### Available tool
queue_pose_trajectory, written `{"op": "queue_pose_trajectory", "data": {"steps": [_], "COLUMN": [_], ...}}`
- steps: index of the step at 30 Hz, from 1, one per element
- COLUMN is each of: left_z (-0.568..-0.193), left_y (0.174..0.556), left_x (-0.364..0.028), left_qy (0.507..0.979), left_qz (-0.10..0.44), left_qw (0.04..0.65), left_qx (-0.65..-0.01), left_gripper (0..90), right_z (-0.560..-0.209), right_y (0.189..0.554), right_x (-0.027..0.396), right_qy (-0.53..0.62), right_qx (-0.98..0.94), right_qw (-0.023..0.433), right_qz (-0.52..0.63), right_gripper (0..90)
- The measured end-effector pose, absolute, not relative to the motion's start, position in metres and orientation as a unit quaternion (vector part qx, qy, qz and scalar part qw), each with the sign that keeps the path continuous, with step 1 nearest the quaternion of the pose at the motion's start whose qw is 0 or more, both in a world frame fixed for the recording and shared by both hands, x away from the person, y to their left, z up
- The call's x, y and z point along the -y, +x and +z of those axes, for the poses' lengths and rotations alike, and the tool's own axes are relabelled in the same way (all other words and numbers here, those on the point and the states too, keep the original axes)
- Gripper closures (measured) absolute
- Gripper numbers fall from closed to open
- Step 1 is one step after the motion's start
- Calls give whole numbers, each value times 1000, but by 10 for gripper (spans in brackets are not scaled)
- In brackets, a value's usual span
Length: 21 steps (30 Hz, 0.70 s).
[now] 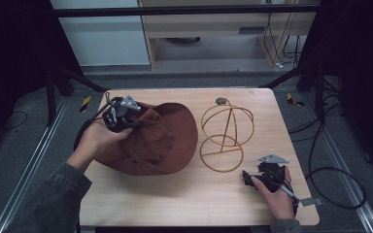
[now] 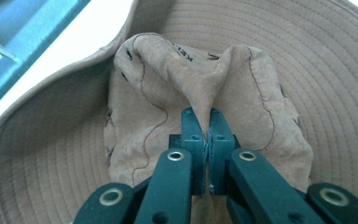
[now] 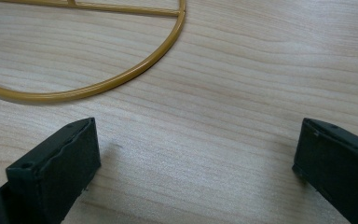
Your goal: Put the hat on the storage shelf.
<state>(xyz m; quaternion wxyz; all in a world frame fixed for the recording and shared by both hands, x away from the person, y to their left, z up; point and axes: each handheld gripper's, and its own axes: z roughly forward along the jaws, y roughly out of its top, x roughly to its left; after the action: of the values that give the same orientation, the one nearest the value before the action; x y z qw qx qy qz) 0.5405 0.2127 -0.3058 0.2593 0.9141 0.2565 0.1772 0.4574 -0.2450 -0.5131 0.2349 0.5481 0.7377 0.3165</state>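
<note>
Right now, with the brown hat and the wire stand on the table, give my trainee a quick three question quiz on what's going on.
1. True or false: the left gripper has its fingers closed on a fold of the hat crown.
2. What lies on the table just ahead of the right gripper: A a second hat, B the base ring of the gold wire hat stand, C a coil of cable?
3. Fill in: the right gripper's fingers stand ____ with bare wood between them.

Key: 1 true. 2 B. 3 open.
</note>
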Motion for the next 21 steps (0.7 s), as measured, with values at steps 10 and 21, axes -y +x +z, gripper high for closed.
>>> {"op": "queue_pose_trajectory", "data": {"steps": [10, 21], "left_z": [-284, -271], "left_y": [517, 501], "left_x": [-224, -235], "left_qy": [914, 911], "left_qz": [191, 204], "left_qw": [266, 274], "left_qx": [-240, -233], "left_gripper": [883, 883], "right_z": [-513, -513], "right_y": [457, 457], "right_x": [245, 245], "right_qy": [550, 550], "right_qx": [-737, -737], "right_qw": [235, 234], "right_qz": [317, 317], "right_gripper": [4, 4]}}
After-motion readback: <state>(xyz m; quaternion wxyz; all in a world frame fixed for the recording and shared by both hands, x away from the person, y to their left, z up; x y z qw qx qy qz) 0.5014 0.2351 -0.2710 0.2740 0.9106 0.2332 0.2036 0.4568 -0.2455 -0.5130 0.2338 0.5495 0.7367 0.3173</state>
